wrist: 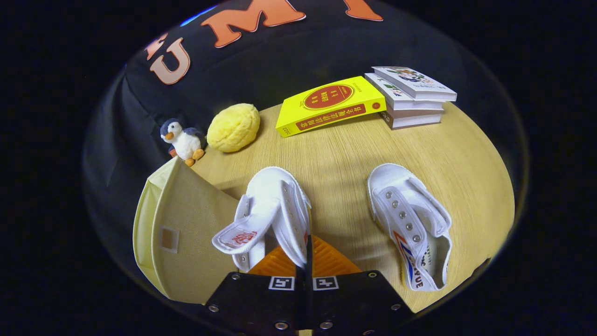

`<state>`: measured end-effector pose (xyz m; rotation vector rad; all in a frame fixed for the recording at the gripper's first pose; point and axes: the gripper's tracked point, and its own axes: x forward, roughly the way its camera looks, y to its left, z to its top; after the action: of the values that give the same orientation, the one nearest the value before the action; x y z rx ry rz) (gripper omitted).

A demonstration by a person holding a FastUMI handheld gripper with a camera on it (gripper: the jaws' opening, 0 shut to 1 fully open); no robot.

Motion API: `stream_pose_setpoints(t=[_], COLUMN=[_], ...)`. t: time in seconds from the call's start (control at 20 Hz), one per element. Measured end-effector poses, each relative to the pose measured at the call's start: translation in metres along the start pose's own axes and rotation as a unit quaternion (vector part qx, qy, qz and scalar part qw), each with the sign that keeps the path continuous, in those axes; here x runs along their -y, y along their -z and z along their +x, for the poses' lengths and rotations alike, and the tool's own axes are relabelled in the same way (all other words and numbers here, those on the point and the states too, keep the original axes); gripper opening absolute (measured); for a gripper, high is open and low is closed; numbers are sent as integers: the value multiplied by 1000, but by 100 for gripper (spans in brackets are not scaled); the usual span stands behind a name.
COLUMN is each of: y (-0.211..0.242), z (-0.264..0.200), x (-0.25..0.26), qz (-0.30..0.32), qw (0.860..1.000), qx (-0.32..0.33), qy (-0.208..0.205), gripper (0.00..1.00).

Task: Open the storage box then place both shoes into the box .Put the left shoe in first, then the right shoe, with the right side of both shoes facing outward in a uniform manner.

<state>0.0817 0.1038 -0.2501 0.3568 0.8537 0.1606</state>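
The hand-held gripper (305, 254) has both orange fingers (280, 263) pressed close together

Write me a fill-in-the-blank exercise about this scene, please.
1. The gripper has its jaws shut on a white ____ beside the storage box.
2. The other shoe lies on the ____ table.
3. The yellow book rests against a stack of ____.
4. Beyond the box stands a toy ____.
Missing: shoe; wooden; books; penguin.

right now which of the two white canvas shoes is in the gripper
The white canvas shoe beside the cream fabric storage box: the gripper fingers pinch its side wall. The other white shoe lies free.
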Motion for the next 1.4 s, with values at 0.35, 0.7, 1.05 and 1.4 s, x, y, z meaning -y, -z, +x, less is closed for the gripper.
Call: stream_pose_setpoints(t=[0.35,0.7,1.05,1.4], y=[-43,-55,-18,36], z=[-66,-116,-89,-24], x=[-42,-128,-233,-266], qz=[23,41,57,55], qw=[998,995,996,998], qx=[60,91,51,-6], qy=[19,6,-35,16], gripper=[0,0,0,0])
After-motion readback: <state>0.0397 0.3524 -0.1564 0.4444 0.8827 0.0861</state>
